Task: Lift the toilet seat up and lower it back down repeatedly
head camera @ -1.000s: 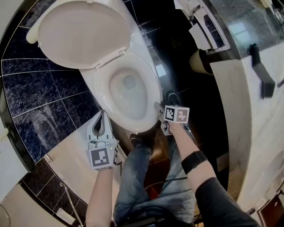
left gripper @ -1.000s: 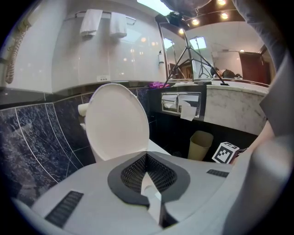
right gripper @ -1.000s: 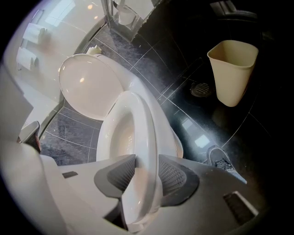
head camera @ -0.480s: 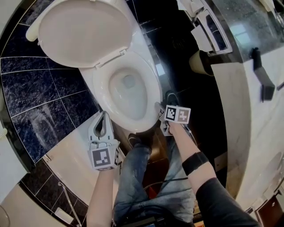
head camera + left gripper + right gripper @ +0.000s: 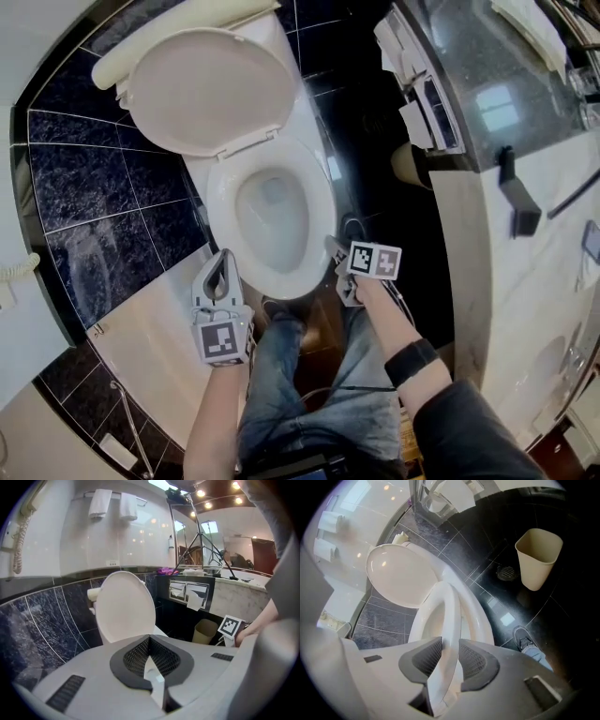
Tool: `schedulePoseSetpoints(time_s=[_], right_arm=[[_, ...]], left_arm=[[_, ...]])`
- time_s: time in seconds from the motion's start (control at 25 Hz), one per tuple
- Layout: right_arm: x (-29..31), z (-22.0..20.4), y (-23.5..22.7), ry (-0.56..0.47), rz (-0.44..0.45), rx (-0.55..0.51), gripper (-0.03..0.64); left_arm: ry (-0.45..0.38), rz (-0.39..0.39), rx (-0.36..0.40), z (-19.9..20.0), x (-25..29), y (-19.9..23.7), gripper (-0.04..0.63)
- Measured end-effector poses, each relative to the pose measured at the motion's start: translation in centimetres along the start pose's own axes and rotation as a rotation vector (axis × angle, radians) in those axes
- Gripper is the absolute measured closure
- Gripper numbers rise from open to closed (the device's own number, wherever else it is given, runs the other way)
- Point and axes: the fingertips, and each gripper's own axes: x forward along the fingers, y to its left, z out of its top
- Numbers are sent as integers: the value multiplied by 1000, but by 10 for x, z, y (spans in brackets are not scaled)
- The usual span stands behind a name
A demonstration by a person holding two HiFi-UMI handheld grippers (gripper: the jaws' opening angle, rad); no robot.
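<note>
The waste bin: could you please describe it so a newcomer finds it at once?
Start at the white toilet; on the dark tiled floor beside it stands the waste bin. It is the only beige, open-topped, tapered container there, next to a round floor drain.

We wear blue jeans (image 5: 281, 394), a dark sleeve (image 5: 469, 431) at lower right and a black forearm band (image 5: 410, 362). Our left gripper (image 5: 223, 257) and right gripper (image 5: 335, 248) are pale grey with black meshed pads (image 5: 136, 657), each bearing a black-and-white marker cube (image 5: 374, 261).
</note>
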Motion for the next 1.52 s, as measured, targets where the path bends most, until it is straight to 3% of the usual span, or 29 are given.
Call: schedulePoseSetpoints(time_s=[0.2,0.36,0.52,0.76,0.92,1.04,1.2,1.4,1.52], right_arm=[[-32,24,46,25,19,-40,486],[-53,43,79,50,26,-77,485],[-66,64,105,73,31,-113,485],[-74,89,131,94,28,-142,483],[-77,105,151,101,34,-165,483],[-79,117,164,97,45,-178,483],[-80,128,176,106,52,-199,483],[-83,148,191,69,78,-172,480],[-85,163,204,50,88,-189,479]], left_arm=[[53,71,-78,6,-40,13,595],[155,96,-108,-24,-78,13,595],[250,138,-195,-66,-103,6,595],[342,99,-325,-87,-85,-26,595],[328,84,-366,-79,-56,-33,595],[278,67,-380,-48,-37,-32,595],[197,86,-385,-9,-21,-18,595],[160,121,-441,25,-9,0,595],[137,135,-431,41,-1,13,595]])
